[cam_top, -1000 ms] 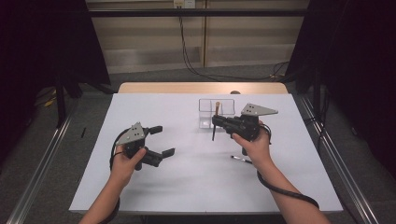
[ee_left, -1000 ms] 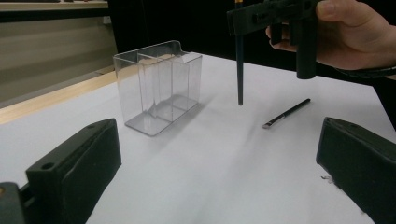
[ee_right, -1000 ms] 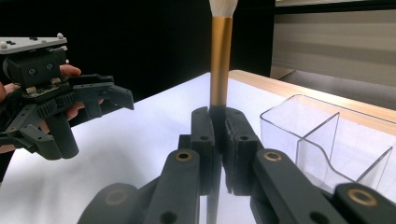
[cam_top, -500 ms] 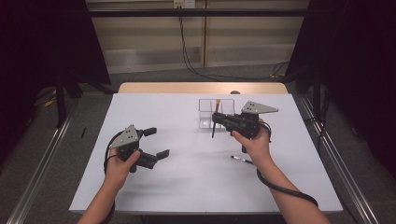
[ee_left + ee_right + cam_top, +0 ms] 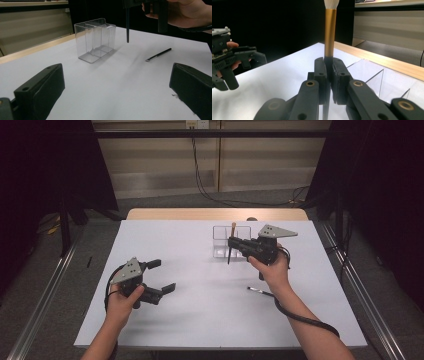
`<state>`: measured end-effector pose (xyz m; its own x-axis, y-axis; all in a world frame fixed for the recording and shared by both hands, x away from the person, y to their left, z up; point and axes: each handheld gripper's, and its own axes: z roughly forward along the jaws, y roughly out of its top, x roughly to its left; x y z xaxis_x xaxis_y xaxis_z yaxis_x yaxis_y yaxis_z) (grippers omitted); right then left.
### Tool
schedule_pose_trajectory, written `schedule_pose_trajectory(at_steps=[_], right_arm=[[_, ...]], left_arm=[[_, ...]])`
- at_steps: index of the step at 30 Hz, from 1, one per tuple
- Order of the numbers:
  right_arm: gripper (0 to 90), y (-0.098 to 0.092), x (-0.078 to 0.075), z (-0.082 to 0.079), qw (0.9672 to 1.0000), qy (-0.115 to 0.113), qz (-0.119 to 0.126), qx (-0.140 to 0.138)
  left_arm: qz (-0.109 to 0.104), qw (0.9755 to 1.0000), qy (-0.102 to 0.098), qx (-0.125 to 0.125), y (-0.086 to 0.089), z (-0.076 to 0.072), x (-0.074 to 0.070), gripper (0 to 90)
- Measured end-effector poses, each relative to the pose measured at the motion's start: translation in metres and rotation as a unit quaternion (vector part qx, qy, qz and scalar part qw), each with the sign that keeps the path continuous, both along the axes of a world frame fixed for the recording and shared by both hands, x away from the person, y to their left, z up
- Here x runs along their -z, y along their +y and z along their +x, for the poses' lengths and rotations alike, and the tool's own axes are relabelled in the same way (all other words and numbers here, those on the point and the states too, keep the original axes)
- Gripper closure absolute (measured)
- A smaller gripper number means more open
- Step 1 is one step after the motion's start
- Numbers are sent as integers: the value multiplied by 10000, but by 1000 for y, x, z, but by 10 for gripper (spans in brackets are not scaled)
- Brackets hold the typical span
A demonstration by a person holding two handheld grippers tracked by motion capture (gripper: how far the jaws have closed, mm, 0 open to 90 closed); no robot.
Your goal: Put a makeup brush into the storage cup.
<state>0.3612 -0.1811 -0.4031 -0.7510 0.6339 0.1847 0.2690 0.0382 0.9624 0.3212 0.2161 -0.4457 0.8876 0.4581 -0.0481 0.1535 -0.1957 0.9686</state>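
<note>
A white-topped table (image 5: 165,320) with a wooden far edge stands on grey floor (image 5: 45,285), flanked by black curtains (image 5: 380,195), cables (image 5: 200,175) trailing down a pale back wall (image 5: 150,165)

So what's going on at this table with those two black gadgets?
A person holds a two-fingered gripper in each hand over a white table. The right gripper is shut on a makeup brush with a gold ferrule and black handle, holding it upright beside a clear plastic divided organiser box. The left gripper is open and holds nothing, off to the left. A second slim black brush lies flat on the table near the right hand.
</note>
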Motion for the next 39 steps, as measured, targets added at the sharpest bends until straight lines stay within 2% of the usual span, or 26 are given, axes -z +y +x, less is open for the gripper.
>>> schedule_pose_trajectory(at_steps=[23,39], right_arm=[[847,-1,-10,18,10000,-45,43,54],[847,1,-18,32,9998,-74,38,207]], left_arm=[[69,9998,9,-199,12,-11,1,0],[-71,9998,16,-203,13,-12,5,0]])
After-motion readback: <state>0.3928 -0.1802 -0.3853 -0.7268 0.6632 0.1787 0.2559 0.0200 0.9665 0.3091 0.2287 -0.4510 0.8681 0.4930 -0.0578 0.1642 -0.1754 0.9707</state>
